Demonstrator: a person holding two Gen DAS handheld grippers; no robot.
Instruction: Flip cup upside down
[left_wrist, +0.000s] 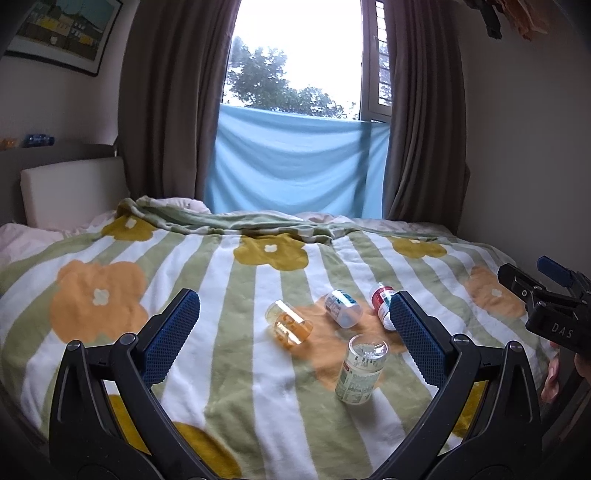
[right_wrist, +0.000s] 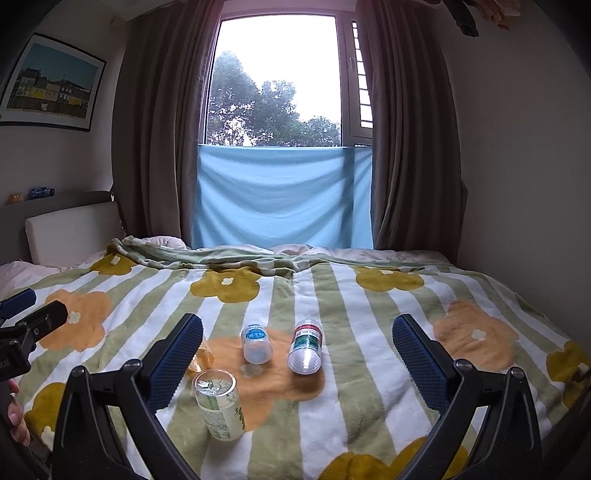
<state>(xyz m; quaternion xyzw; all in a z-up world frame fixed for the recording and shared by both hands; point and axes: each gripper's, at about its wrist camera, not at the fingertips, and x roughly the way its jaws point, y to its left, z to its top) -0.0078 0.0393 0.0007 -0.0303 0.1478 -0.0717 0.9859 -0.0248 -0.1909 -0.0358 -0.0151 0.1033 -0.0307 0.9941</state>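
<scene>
Several small clear plastic cups with printed labels are on the flowered blanket. A green-labelled cup stands upside down, base up, nearest me. An orange cup, a blue-labelled cup and a red-labelled cup lie on their sides. My left gripper is open and empty, above the blanket before the cups. My right gripper is open and empty, also short of the cups. Each gripper shows at the edge of the other's view, the right one and the left one.
The blanket covers a bed with a white headboard at the left. A window with brown curtains and a blue cloth stands behind. A wall runs along the right side of the bed.
</scene>
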